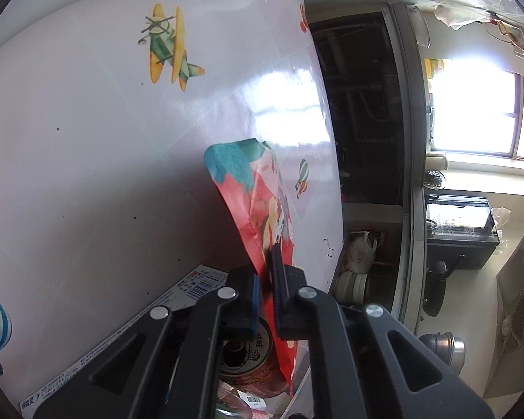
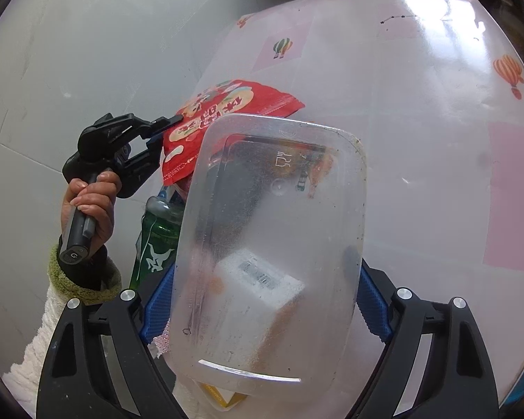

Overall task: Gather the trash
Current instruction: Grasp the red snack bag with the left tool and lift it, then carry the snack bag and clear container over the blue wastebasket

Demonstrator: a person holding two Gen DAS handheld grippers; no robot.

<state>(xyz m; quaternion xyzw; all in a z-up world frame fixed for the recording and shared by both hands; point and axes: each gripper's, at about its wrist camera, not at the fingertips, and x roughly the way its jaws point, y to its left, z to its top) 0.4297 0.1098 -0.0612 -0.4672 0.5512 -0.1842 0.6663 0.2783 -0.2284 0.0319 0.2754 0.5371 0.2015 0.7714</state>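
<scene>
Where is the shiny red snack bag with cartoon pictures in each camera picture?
Left wrist view: the shiny red snack bag stands in the lower middle, pinched between the left gripper pads.
Right wrist view: it sits upper left of centre, behind the clear plastic container held by the right gripper.
Shared landmark: the white tablecloth with hot-air balloons.

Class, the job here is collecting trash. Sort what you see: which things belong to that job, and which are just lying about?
Job:
red snack wrapper, pinched in left claw
clear plastic container, between right claw pads
green bottle

Lying about:
airplane-print tablecloth
black stove
</scene>
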